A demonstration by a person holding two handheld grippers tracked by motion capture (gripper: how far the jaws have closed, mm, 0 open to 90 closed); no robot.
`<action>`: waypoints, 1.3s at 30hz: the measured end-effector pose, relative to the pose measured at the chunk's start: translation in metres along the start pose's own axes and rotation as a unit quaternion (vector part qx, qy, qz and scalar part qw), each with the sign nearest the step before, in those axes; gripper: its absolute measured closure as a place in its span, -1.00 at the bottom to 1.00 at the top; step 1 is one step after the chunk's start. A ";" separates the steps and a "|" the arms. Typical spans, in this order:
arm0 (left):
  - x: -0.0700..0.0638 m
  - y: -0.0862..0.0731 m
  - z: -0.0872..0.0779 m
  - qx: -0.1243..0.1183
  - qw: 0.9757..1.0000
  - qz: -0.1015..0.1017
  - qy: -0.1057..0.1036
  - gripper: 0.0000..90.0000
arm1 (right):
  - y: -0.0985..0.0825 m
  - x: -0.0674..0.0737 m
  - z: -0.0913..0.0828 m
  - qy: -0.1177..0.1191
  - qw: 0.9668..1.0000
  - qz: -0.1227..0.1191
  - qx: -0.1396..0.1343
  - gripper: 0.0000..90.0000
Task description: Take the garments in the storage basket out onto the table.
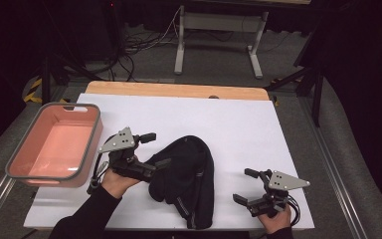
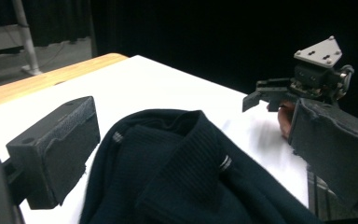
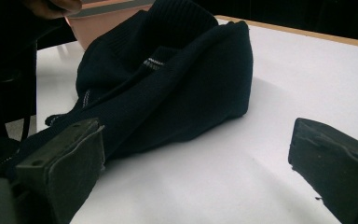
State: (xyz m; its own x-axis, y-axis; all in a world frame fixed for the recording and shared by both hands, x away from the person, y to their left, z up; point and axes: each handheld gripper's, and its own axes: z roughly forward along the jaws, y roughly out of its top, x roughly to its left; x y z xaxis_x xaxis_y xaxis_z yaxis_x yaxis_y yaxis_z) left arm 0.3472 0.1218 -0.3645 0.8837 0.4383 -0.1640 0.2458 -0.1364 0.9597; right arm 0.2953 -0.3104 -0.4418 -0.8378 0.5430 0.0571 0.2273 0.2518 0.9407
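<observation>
A dark navy knitted garment [image 1: 189, 174] lies crumpled on the white table top [image 1: 229, 124], near its front edge. My left gripper [image 1: 154, 149] hovers over the garment's left side, jaws wide and pointing right. In the left gripper view the knit [image 2: 168, 177] lies below and between the two pads, and neither pad presses on it. My right gripper [image 1: 244, 185] rests to the right of the garment near the front edge, open with nothing in it. In the right gripper view the garment [image 3: 177, 93] lies ahead and to the left, close to the left jaw.
A pink bin with a grey rim [image 1: 92, 144] stands at the table's left edge, its inside bare. A wooden strip [image 1: 179, 89] runs along the table's far edge. Beyond it are a white metal stand and cables on the floor.
</observation>
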 end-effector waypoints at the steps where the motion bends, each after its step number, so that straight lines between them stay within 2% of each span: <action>1: 0.001 0.000 -0.002 0.003 1.000 0.001 0.002 -0.95 | 0.000 0.000 0.000 0.000 1.000 0.000 0.000 -0.91; 4: 0.005 0.000 -0.010 0.008 1.000 0.005 0.006 -0.94 | 0.000 0.000 -0.001 -0.001 1.000 -0.001 -0.002 -0.91; 7: 0.008 -0.001 -0.017 0.010 1.000 0.001 0.010 -0.95 | 0.000 0.000 -0.001 0.000 1.000 0.001 -0.002 -0.91; 13: 0.014 -0.003 -0.033 0.028 0.999 0.009 0.034 -0.99 | 0.000 0.000 0.000 0.001 1.000 0.001 -0.002 -0.91; 23: 0.025 -0.017 -0.057 0.042 0.998 0.003 0.052 -0.98 | 0.000 0.000 0.000 0.001 1.000 0.001 -0.001 -0.91; 30: 0.031 -0.039 -0.067 0.052 0.997 0.001 0.050 -0.99 | 0.000 0.000 0.000 0.002 1.000 0.002 -0.001 -0.92; 39: 0.036 -0.070 -0.074 0.033 0.998 -0.033 0.048 -0.99 | 0.000 0.001 0.001 0.002 1.000 0.002 0.001 -0.92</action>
State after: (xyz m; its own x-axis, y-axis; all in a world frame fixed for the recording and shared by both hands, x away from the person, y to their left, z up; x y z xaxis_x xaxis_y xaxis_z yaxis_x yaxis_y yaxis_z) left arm 0.3321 0.2130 -0.4201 0.8232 0.5315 -0.1997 0.3302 -0.1620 0.9299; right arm 0.2951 -0.3096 -0.4423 -0.8387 0.5411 0.0611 0.2309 0.2517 0.9399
